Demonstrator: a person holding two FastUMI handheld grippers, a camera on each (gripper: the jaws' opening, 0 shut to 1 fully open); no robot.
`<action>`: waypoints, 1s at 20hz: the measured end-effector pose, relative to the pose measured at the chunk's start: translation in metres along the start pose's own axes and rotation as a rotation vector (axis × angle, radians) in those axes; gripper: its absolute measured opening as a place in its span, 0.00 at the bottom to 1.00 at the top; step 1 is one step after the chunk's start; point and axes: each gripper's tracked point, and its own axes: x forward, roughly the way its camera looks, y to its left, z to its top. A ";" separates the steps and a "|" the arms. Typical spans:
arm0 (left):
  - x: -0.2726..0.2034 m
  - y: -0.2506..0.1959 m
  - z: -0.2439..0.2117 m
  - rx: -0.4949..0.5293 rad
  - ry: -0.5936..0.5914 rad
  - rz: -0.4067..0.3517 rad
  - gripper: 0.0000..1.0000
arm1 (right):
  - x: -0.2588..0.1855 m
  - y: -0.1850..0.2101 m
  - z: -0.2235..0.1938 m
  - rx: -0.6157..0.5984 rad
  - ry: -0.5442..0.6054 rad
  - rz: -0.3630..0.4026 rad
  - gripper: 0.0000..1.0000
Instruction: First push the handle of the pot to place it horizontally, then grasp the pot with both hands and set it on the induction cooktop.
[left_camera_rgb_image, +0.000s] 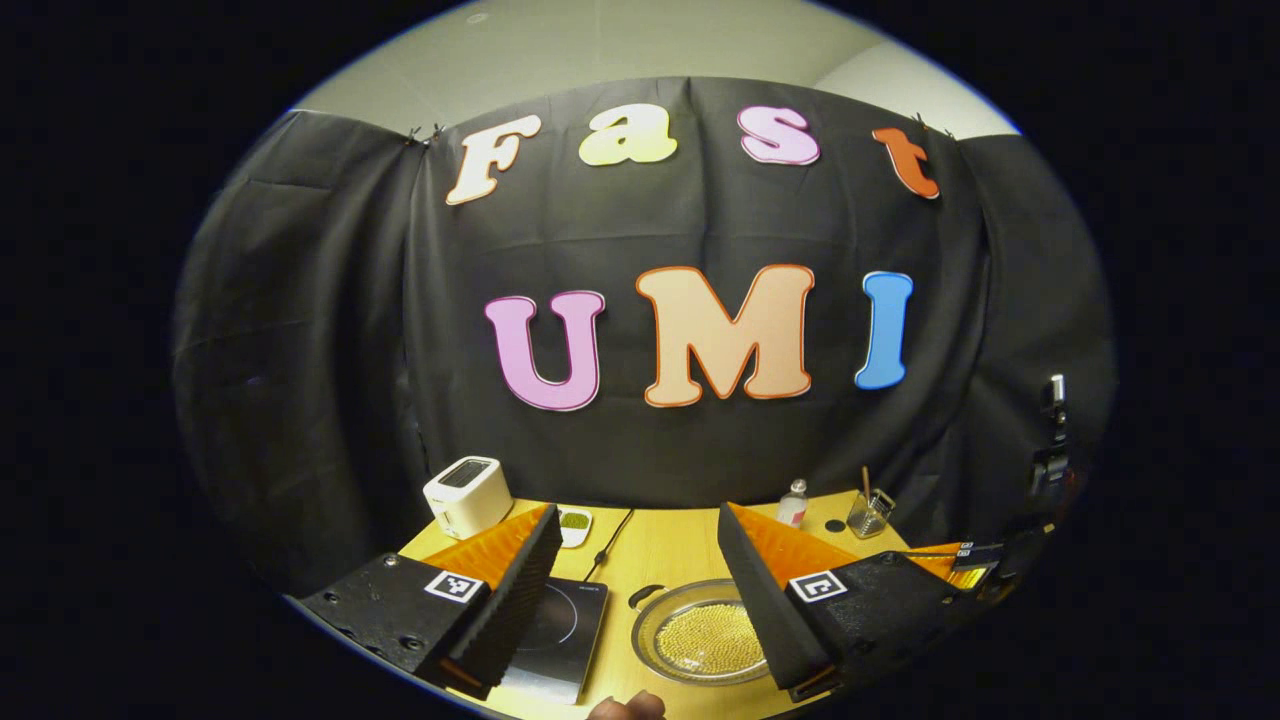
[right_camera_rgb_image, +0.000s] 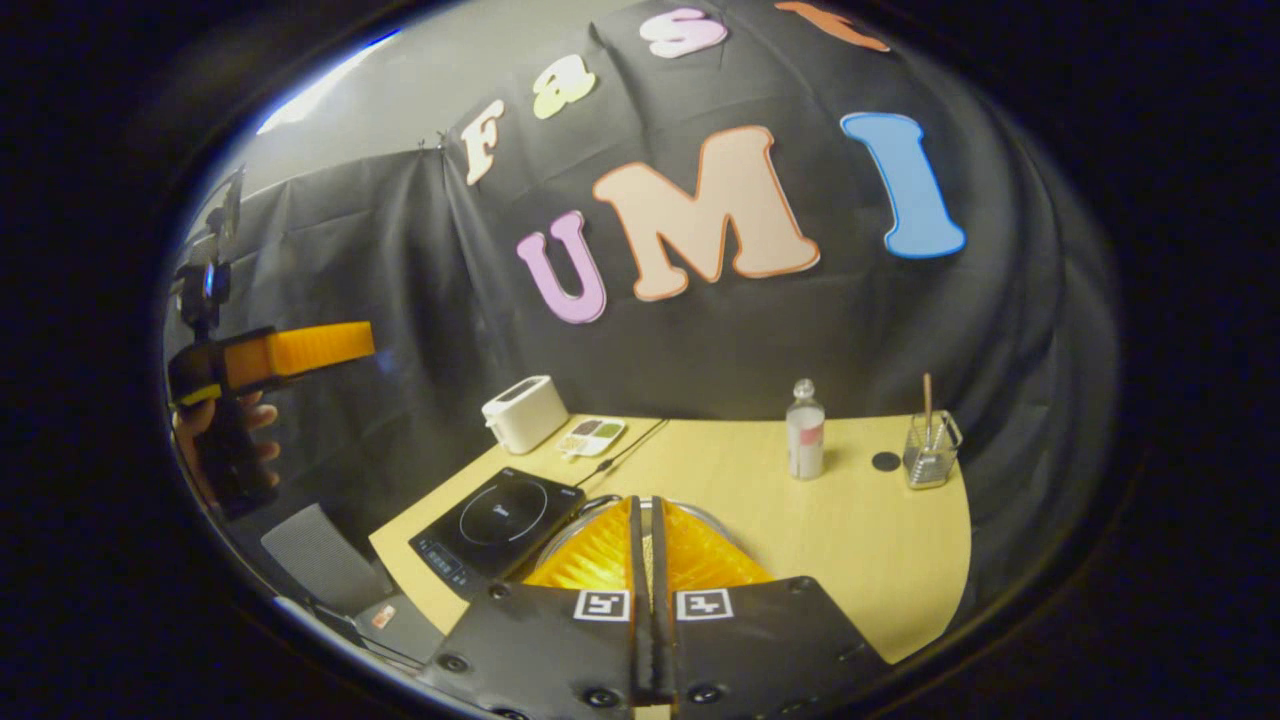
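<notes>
A pale wooden table (right_camera_rgb_image: 860, 540) carried an induction cooktop (right_camera_rgb_image: 497, 523) at its left end, a pot (left_camera_rgb_image: 700, 632) just beside it, a white toaster (right_camera_rgb_image: 525, 412), a small sectioned dish (right_camera_rgb_image: 592, 435), a bottle (right_camera_rgb_image: 804, 430) and a utensil holder (right_camera_rgb_image: 930, 450) behind.

Left gripper (left_camera_rgb_image: 635, 590) jaws wide apart; right gripper (right_camera_rgb_image: 650, 570) jaws together.

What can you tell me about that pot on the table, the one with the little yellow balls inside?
The pot is a shallow, round, silvery pan that looks like metal, filled with small golden beads. A dark handle juts from its far-left rim. It sits flat on the light wooden table, just right of the black induction cooktop. The left claw hangs open above it; nothing appears to touch it.
</notes>
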 end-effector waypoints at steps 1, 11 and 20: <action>0.002 0.001 -0.002 0.000 0.007 0.003 0.93 | 0.005 0.001 -0.011 0.012 0.027 0.019 0.03; 0.010 0.004 -0.029 0.011 0.090 0.010 0.95 | 0.030 0.012 -0.126 0.013 0.343 0.160 0.02; 0.005 0.007 -0.036 0.017 0.115 0.010 0.95 | 0.024 0.017 -0.204 -0.028 0.560 0.228 0.00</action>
